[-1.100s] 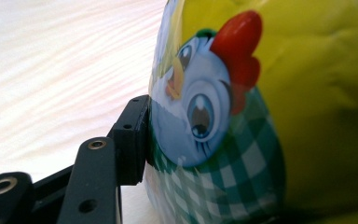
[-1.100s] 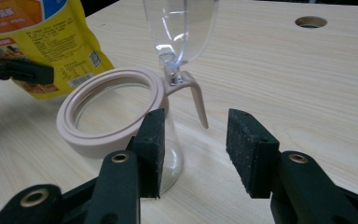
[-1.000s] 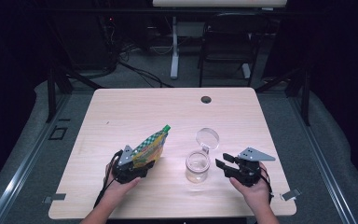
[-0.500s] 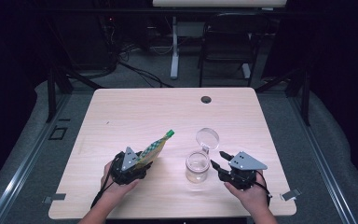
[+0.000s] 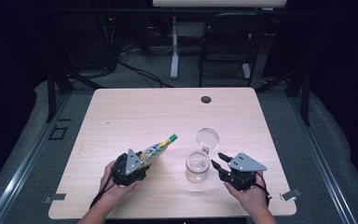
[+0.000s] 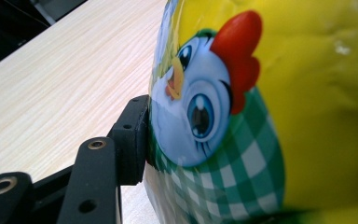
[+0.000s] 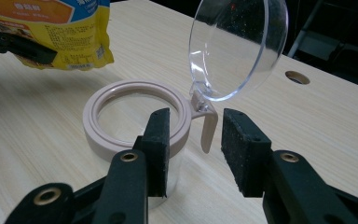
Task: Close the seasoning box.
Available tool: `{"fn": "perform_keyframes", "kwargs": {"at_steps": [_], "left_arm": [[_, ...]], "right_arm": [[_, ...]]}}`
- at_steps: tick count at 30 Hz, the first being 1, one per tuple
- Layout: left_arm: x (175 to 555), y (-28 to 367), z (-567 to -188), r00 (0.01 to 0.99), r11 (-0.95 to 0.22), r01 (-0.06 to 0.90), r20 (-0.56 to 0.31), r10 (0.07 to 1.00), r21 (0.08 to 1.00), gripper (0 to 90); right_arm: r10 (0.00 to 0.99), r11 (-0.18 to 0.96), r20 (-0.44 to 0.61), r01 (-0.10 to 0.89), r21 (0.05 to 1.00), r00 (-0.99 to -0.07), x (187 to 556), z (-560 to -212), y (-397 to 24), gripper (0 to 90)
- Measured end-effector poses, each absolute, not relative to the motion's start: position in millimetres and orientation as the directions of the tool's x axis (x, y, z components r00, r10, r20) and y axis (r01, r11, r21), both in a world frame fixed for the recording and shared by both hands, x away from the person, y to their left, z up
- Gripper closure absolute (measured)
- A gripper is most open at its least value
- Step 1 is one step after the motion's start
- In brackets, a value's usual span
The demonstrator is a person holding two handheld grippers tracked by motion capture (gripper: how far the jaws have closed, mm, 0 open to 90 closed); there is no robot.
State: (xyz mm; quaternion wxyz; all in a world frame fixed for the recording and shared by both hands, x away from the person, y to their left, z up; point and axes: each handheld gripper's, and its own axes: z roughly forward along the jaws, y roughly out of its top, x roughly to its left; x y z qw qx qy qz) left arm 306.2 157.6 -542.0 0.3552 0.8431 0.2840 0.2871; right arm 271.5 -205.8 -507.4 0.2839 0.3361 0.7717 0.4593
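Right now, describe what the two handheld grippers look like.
Both are black. The left gripper and right gripper each carry a grey three-cornered plate on top and trail a black cable. The jaws are black bars with brass-ringed bolt holes and flat, rough black pads. No sleeves show.

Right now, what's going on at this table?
A person works with two handheld grippers. The left gripper grips a yellow snack bag, tilted toward a clear jar whose hinged lid stands open. The right gripper sits beside the jar; its jaws have just been closing around the lid's latch tab, not yet pressing on it.
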Motion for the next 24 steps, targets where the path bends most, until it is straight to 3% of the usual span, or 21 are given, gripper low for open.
{"fn": "perform_keyframes", "kwargs": {"at_steps": [12,24], "left_arm": [[302,150,-539,0.655,-0.663,0.232,0.389,0.647,0.712,48.2],[296,135,-542,0.645,-0.745,0.188,0.491,0.585,0.640,48.2]], "right_arm": [[0.769,0.344,-0.173,0.170,0.924,-0.616,262,-498,-202,66.9],[0.717,0.480,-0.336,0.083,0.874,-0.611,253,-498,-180,68.6]]}}
